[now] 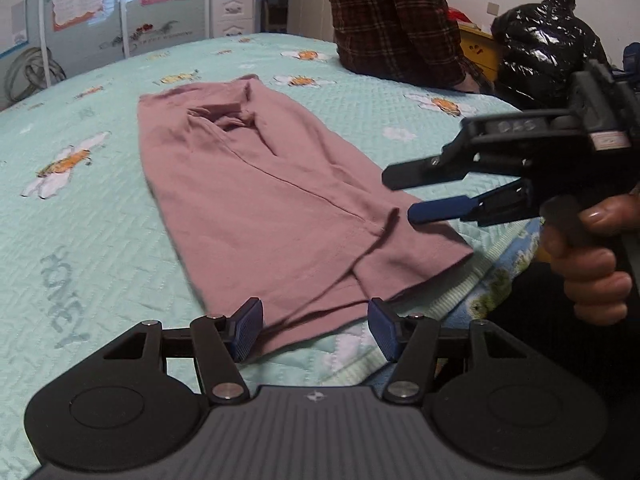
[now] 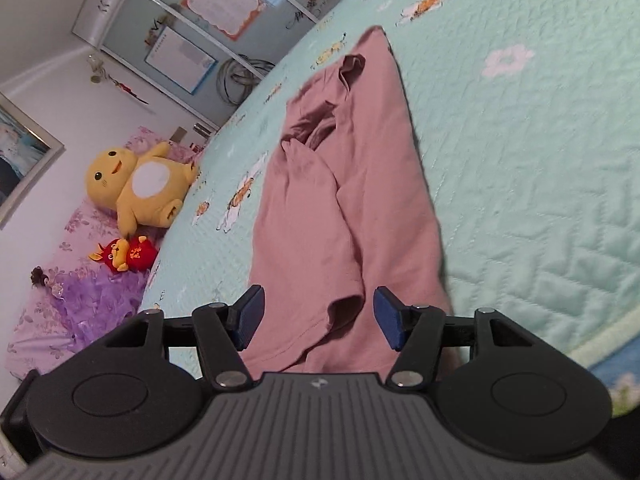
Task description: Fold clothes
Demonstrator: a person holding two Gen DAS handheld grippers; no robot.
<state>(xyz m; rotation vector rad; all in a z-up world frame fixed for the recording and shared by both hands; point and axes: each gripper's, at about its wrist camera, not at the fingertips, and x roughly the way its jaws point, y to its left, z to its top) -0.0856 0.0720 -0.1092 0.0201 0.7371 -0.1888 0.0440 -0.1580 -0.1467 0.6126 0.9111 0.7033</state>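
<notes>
A dusty-pink garment (image 1: 260, 184) lies lengthwise on the mint bedspread (image 1: 80, 208), its sides folded in and its neckline bunched at the far end. My left gripper (image 1: 316, 326) is open at the near hem, its blue pads on either side of the cloth edge without pressing it. My right gripper (image 1: 402, 198), held in a hand (image 1: 588, 264), hovers open and rolled sideways over the garment's near right corner. In the right wrist view the right gripper (image 2: 316, 316) stands open over a fold of the garment (image 2: 340, 184), pads clear of it.
A person in a plaid shirt (image 1: 396, 20) sits on the far side of the bed, beside a figure in a glossy black jacket (image 1: 548, 40). A yellow plush toy (image 2: 136, 184) and a red one (image 2: 128, 256) lie on a pink sheet. The bed's edge (image 1: 500, 272) runs near right.
</notes>
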